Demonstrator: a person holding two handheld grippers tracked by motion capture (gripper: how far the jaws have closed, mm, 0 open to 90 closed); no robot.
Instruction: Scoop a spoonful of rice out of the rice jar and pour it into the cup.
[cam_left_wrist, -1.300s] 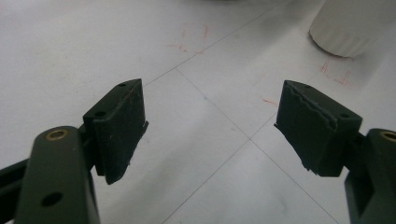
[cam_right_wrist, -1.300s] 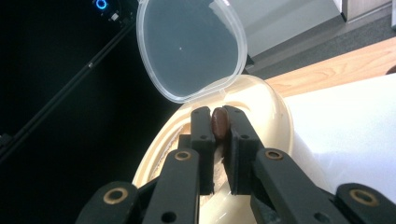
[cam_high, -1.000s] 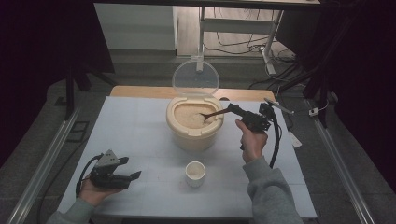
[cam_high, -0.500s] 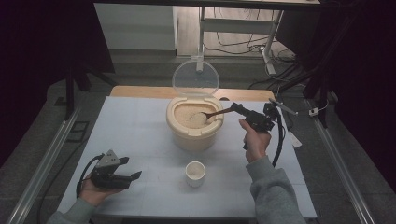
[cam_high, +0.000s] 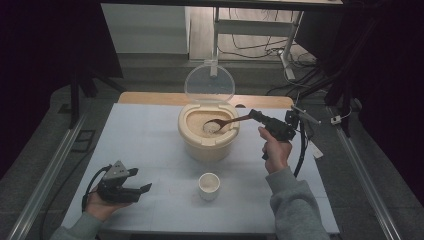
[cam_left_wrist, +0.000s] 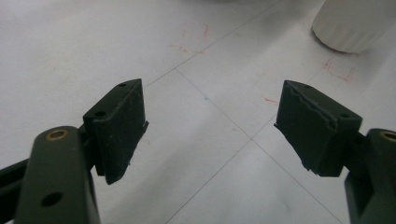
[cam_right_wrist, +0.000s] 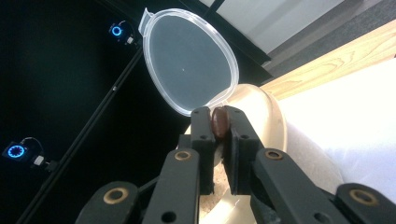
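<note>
A cream tub (cam_high: 207, 145) of pale grains stands mid-table with its clear lid (cam_high: 209, 83) hinged upright behind it. My right gripper (cam_high: 254, 115) is shut on the handle of a brown wooden spoon (cam_high: 225, 122). The spoon's bowl rests in the grains inside the tub. In the right gripper view the spoon handle's end (cam_right_wrist: 219, 122) shows pinched between the jaws, with the clear lid (cam_right_wrist: 189, 60) beyond. A small white cup (cam_high: 209, 186) stands in front of the tub. My left gripper (cam_high: 145, 181) rests open near the table's front left corner. Between its fingers (cam_left_wrist: 119, 128) lies bare table.
The white cup's base (cam_left_wrist: 351, 25) shows at the top right of the left gripper view. The table top (cam_high: 145, 145) is white with thin lines and faint red marks. A wooden strip (cam_high: 150, 98) runs along its far edge. Cables and metal frames stand behind the table.
The right hand has drawn slightly back to the right with the spoon, whose bowl stays in the tub. The left hand has kept still.
</note>
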